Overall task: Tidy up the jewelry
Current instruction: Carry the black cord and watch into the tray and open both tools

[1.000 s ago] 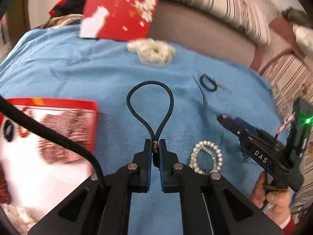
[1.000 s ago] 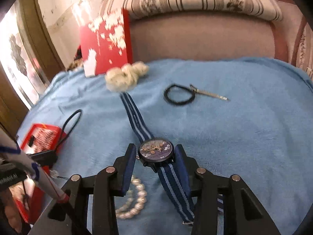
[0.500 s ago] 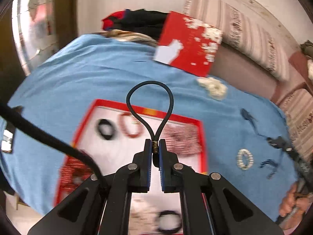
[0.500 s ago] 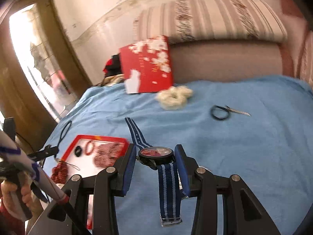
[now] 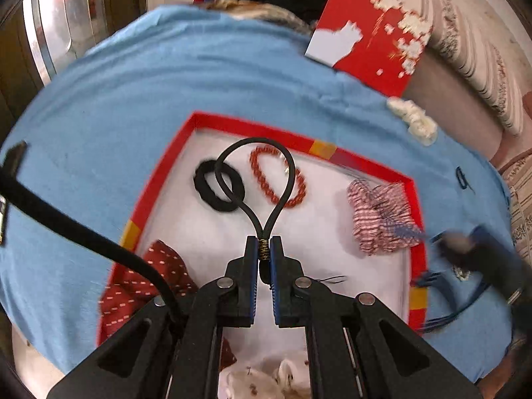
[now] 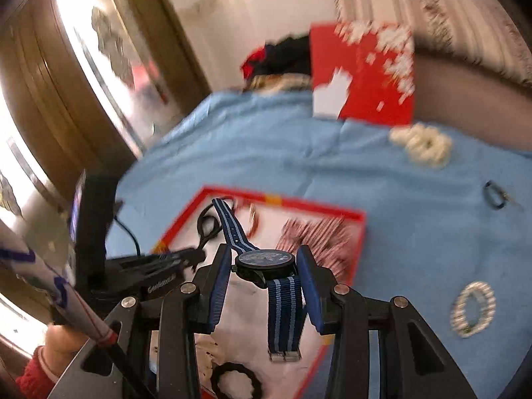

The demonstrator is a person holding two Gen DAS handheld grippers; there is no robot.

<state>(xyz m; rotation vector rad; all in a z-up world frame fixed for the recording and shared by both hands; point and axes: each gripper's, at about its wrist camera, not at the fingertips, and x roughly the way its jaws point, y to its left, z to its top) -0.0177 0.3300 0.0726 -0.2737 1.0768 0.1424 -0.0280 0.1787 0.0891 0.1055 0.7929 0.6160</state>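
Black cord loop [image 5: 255, 179] pinched at its gold-wound neck in left gripper [image 5: 264, 259], over the red-rimmed tray [image 5: 412, 219]. Right gripper [image 6: 264, 267] clamps the watch [image 6: 264, 259] by its case, blue striped strap hanging, also above the tray.

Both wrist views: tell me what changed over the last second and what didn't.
Both grippers swung from the open blue cloth to above the red-rimmed tray. The left gripper carried its black cord loop there, the right gripper the blue-strapped watch, lifted off the cloth. Nothing was taken or released; the pearl bracelet, cream scrunchie and red box lid stayed put.
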